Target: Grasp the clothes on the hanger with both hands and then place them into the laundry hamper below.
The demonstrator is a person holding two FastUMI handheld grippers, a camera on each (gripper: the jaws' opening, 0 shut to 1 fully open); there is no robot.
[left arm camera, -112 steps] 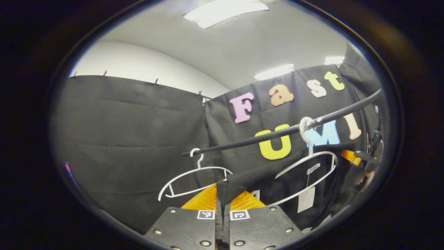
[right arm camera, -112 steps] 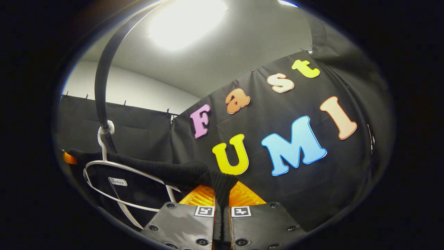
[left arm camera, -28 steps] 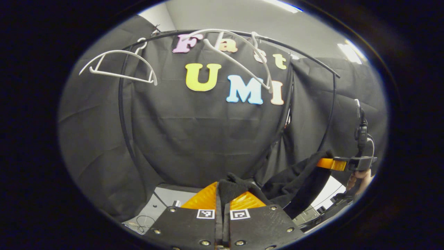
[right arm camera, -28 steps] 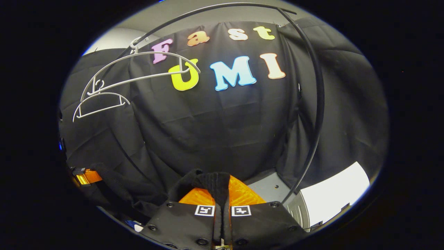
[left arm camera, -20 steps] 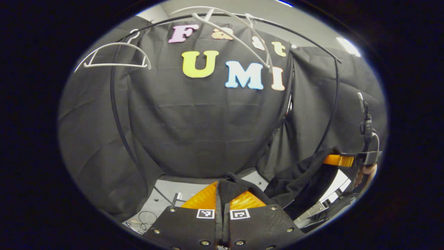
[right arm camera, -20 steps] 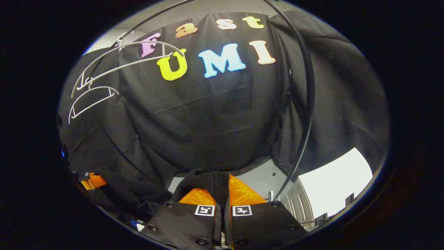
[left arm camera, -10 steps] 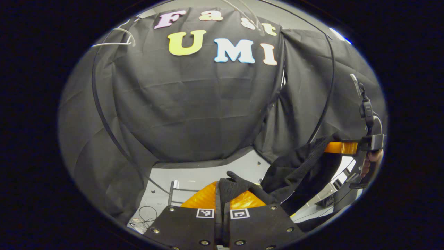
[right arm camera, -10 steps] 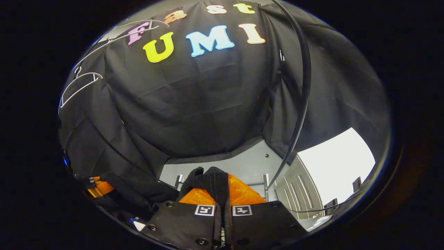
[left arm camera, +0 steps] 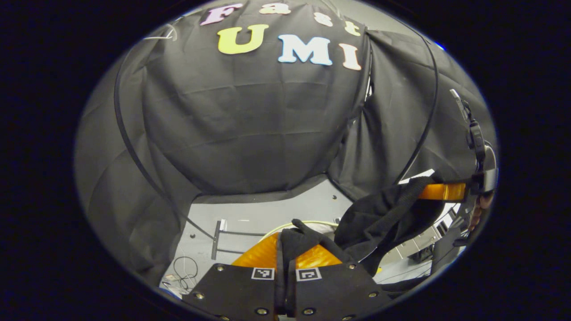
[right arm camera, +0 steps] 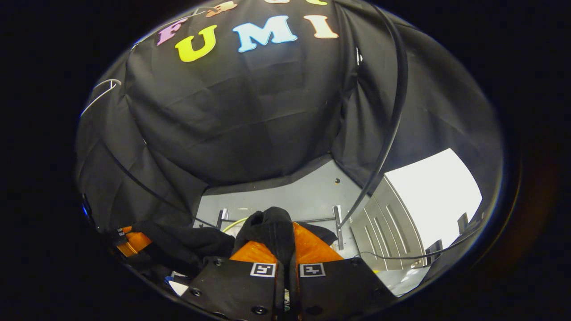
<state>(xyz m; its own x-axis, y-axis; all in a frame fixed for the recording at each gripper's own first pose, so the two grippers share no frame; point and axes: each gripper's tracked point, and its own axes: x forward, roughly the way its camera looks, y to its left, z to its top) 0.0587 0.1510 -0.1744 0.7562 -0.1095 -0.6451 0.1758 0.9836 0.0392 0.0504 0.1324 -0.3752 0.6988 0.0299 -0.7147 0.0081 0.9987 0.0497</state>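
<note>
Black garment (left arm camera: 383, 214) hangs stretched between both tools, off the hanger, above the grey floor (left arm camera: 267, 209). Left tool (left arm camera: 285, 256) is clenched on a bunched edge of the garment, both fingers pressing the fabric between them, seen at the bottom of the left gripper view. From there the cloth runs up and to the right to the right tool (left arm camera: 439, 191), held farther off by a hand (left arm camera: 477, 209), with the fabric pinched at its tip. In the right gripper view the right tool (right arm camera: 285, 252) is also clamped on a fold of the garment (right arm camera: 267, 229), and the rest of the cloth sags left toward the left tool (right arm camera: 134, 243). Thin yellow-green hamper rim (left arm camera: 303, 223) shows just behind the garment, low near the floor; its body is mostly hidden. Black rack pole (right arm camera: 392, 111) curves down to the floor right of the garment. White hanger (right arm camera: 100, 93) sits high and far left, well apart from the garment.
</note>
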